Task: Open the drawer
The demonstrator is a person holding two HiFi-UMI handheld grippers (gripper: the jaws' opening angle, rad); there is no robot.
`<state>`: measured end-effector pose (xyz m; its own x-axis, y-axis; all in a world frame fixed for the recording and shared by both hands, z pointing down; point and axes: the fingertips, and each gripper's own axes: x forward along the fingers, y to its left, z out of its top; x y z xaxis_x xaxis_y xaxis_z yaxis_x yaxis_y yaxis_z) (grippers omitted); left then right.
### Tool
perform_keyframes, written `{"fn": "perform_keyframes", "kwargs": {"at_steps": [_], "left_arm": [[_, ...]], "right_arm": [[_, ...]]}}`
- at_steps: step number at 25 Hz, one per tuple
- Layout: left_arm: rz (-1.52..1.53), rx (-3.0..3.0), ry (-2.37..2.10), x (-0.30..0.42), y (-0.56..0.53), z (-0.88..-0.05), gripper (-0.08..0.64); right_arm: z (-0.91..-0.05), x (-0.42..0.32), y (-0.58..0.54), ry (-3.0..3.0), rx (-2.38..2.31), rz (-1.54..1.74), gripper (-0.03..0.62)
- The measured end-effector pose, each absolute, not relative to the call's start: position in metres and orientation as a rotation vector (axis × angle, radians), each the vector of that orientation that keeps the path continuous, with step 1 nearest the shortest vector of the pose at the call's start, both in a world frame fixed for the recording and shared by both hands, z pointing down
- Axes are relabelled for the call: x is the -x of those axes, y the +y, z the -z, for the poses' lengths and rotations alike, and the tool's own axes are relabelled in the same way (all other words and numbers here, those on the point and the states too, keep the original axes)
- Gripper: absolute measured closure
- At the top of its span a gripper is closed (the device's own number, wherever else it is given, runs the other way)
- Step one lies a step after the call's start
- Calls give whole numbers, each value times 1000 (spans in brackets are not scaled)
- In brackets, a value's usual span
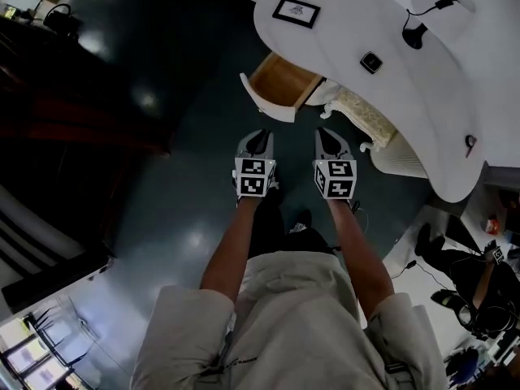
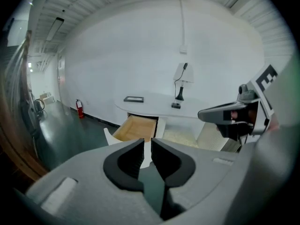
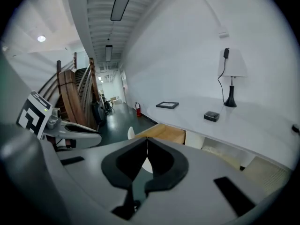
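Observation:
The white curved desk [image 1: 349,15] has its drawer [image 1: 280,84] pulled out, its bare wooden inside showing; the drawer [image 2: 136,127] [image 3: 166,133] lies ahead of both grippers. In the head view my left gripper [image 1: 258,134] and right gripper [image 1: 329,132] hang side by side above the dark floor, short of the drawer front and touching nothing. The left gripper [image 2: 147,146] shows a narrow gap between its pads with nothing in it. The right gripper [image 3: 146,142] has its tips together, empty.
On the desk stand a picture frame [image 1: 296,11], a small black box [image 1: 371,62] and a lamp [image 2: 180,95]. A carved white panel [image 1: 361,112] sits under the desk, right of the drawer. A fire extinguisher [image 2: 79,108] stands by the wall; a wooden staircase [image 3: 75,97] rises at left.

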<state>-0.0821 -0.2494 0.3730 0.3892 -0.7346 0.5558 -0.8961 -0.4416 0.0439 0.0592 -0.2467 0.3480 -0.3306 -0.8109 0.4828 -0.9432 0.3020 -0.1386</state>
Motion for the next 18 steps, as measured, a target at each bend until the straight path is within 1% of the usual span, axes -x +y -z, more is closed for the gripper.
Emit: {"fn": "perform_keyframes", "kwargs": {"at_steps": [4,7,12,18], "left_arm": [[-610,-2353,-1408,68,-217,-330,509],[-587,-2420,-1381,60,-192,-308,541],[-566,-2408,-1399,56,-148,-298,549],[-499,-2288,-1450,56,-106,-300,549]], "right_arm": [[-323,-58,-215,-2265,-1597,-580,576],[-307,-59,-194,-2304,-1593,-562,576],[-296,-66,-161,-2349,-1604,-560,577],[-303,-63,-124,-2351,-1590,-592,577]]}}
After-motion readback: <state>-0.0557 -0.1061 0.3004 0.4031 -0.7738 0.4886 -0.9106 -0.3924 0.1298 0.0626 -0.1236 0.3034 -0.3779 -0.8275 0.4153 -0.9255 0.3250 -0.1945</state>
